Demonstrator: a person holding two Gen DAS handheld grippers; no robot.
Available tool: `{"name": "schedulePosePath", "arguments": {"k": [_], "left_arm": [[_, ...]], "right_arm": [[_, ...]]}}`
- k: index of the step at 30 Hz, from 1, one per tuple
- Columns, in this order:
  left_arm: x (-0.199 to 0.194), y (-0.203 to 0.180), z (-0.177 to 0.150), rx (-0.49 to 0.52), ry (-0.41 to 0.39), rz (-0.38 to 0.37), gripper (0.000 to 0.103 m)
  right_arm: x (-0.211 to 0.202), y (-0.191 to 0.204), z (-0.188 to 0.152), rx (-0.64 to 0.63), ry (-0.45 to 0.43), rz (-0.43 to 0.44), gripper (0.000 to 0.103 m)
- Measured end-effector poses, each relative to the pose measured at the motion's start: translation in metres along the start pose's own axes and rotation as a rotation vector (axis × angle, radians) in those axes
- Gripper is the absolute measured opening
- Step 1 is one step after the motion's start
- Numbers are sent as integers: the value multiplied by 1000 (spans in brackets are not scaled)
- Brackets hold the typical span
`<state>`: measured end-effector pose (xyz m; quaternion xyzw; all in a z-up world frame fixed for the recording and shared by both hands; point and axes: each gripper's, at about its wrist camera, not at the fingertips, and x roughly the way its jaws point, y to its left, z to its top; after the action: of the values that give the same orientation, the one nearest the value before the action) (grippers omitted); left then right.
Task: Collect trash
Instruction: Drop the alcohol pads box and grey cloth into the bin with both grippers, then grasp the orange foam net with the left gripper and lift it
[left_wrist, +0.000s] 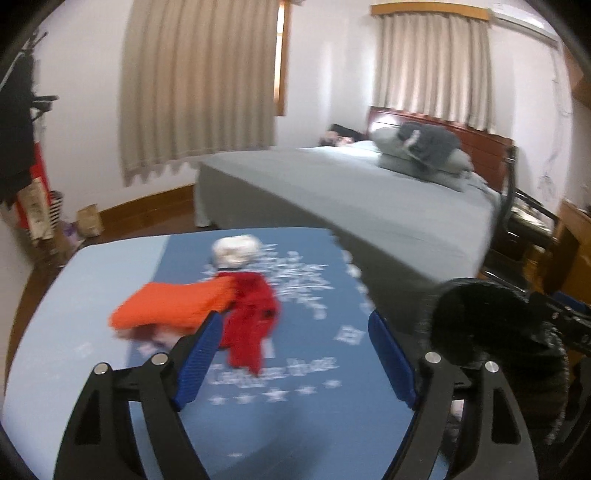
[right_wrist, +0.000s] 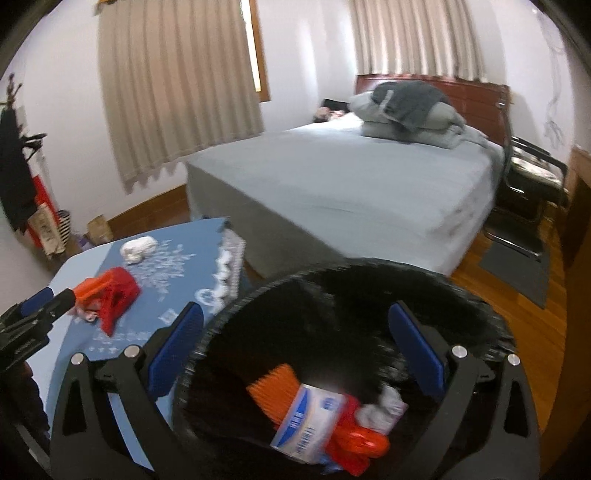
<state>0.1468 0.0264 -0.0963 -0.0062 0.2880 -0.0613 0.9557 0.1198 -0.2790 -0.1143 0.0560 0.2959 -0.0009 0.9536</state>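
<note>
Trash remains on the blue tablecloth (left_wrist: 325, 406): an orange wrapper (left_wrist: 173, 304), a red plastic bag (left_wrist: 255, 317) touching its 3 o'clock side, and a crumpled white tissue (left_wrist: 234, 252) just beyond them at 12 o'clock. The left gripper (left_wrist: 295, 360) hangs above the cloth with its jaws apart and nothing between them, the wrappers just off its 10 o'clock fingertip. In the right wrist view the right gripper (right_wrist: 301, 349) is poised over the black trash bin (right_wrist: 461, 295), jaws wide and empty; inside the bin, toward 6 o'clock, lie an orange wrapper, a blue-and-white packet (right_wrist: 314, 424), something red and what looks like a tissue, though blur makes these hard to sort. The step in hand seems to be the return to the table after a drop. Next, the left gripper needs to swing toward 10 o'clock, settle over the red bag or the wrapper, close on it, and carry it to the bin at 3 o'clock.
</note>
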Motion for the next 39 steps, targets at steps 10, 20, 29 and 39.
{"name": "schedulePosePath", "arguments": {"k": [10, 20, 29, 39], "left_arm": [[19, 59, -6, -66, 25, 105, 79], [39, 85, 3, -100, 26, 127, 78], [67, 106, 1, -125, 77, 154, 78], [92, 116, -17, -151, 163, 123, 80]], "right_arm": [[40, 76, 19, -71, 25, 101, 98], [71, 122, 23, -127, 61, 150, 98], [94, 142, 22, -145, 92, 161, 98], [115, 157, 16, -164, 130, 168, 98]]}}
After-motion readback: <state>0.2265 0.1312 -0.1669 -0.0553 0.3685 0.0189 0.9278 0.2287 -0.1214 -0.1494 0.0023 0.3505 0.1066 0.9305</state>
